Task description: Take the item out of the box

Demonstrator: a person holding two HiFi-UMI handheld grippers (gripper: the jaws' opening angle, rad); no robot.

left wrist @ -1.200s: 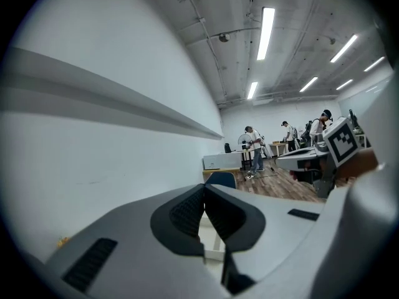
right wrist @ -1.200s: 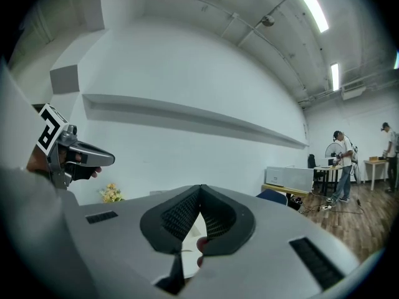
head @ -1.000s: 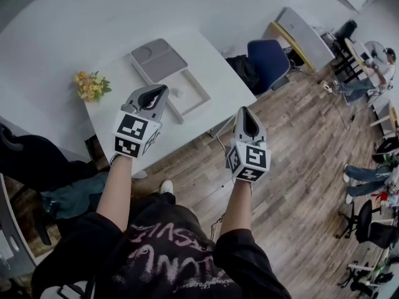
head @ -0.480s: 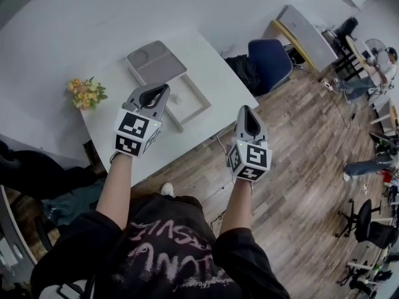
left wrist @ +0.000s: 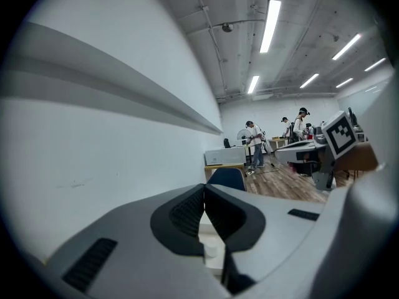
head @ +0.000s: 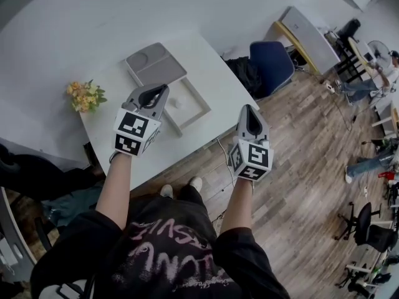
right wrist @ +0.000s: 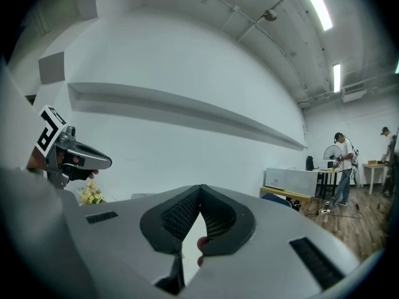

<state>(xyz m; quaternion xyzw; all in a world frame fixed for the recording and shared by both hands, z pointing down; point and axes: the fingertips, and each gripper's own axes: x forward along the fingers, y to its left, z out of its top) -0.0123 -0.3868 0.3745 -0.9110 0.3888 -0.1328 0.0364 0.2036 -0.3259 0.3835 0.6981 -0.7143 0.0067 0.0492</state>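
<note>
Step in hand: by my reading, the reach toward the box, with nothing lifted yet
Left tool (left wrist: 204, 190): clenched, ribbed pads meeting at the tip, nothing between them
Right tool (right wrist: 200, 189): also clenched and carrying nothing, pointing about level toward the wall
Box (head: 201, 104): a shallow open box on the white worktop (head: 215, 73); in the head view my left tool's tip shows at its 9 o'clock edge
Lid (head: 156, 64): a grey panel with a round recess, lying flat at 11 o'clock from the box and touching it or just beside it; I cannot tell which
Item (head: 176, 103): small, pale and rounded, lying inside the box near its 10 o'clock corner, close to my left tool's tip at 4 o'clock from it; in the left gripper view it shows low, under the closed pads
Right tool's place: at 4 o'clock from the box, well apart from it, showing past the worktop's edge against the wooden floor (head: 299, 167)
Other things: yellow flowers (head: 84, 95) at 9 o'clock of my left tool; a blue chair (head: 271, 64) at 2 o'clock of the box
Next move calls for: opening the left tool, tipping it down over the item and lining the pads up on either side of it before closing
What to watch: the item is small and sits close to the box wall, so I judge the pads need to clear that rim, and the box may slide if nudged
</note>
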